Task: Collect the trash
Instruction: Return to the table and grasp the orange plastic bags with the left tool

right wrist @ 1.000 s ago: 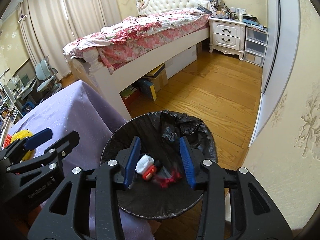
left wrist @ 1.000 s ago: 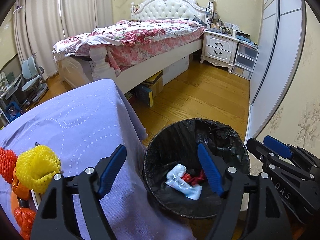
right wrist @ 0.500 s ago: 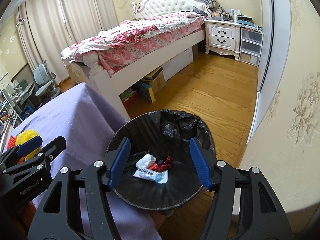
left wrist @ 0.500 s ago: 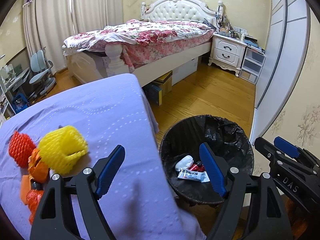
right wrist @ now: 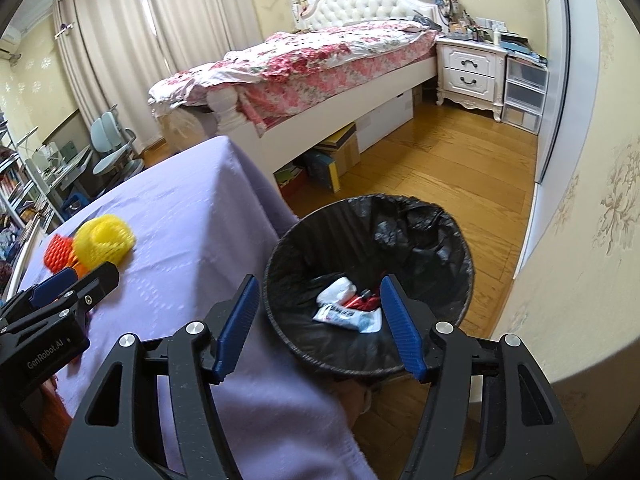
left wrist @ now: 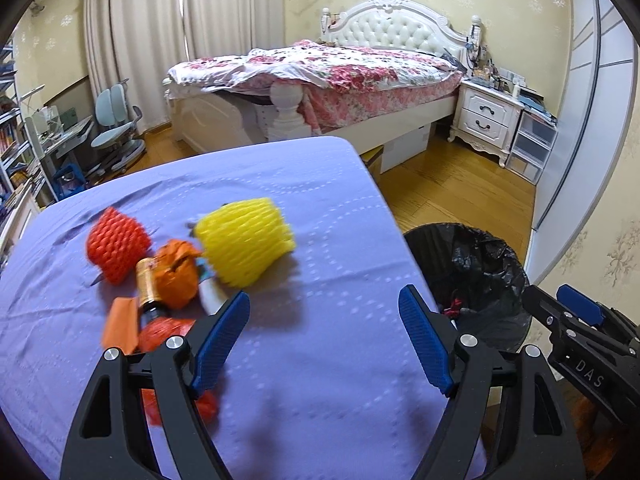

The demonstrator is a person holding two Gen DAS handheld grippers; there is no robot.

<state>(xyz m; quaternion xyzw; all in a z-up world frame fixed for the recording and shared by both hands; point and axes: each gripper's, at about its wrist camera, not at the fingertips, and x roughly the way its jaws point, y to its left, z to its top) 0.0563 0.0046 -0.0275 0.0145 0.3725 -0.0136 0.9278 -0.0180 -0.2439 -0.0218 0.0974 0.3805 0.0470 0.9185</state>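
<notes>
Trash lay in two places when we looked: a white wrapper and red scraps [right wrist: 348,306] already sat at the bottom of the round bin with the black plastic liner [right wrist: 432,236], which stood on the wooden floor just beside the desk draped in lilac cloth [left wrist: 320,200], and a cluster waited on the desk itself. That cluster held a yellow foam fruit net [left wrist: 246,240], a red foam fruit net [left wrist: 117,248], a crumpled orange wrapper [left wrist: 178,274] and a small brown bottle [left wrist: 146,284], all touching or nearly so. Our left tool [left wrist: 324,338] hung over the cloth near the pile with its blue pads wide apart and nothing between them. Our right tool [right wrist: 318,324] hovered above the bin's rim, also empty, its pads standing moderately apart. We judged the next pick the risky part. The foam nets looked light and springy, so a shallow pinch might let one slip or roll off the desk edge. Because the pieces crowded together, closing on one could drag a neighbour or snag the loose cloth. The bottle would probably roll if nudged.
</notes>
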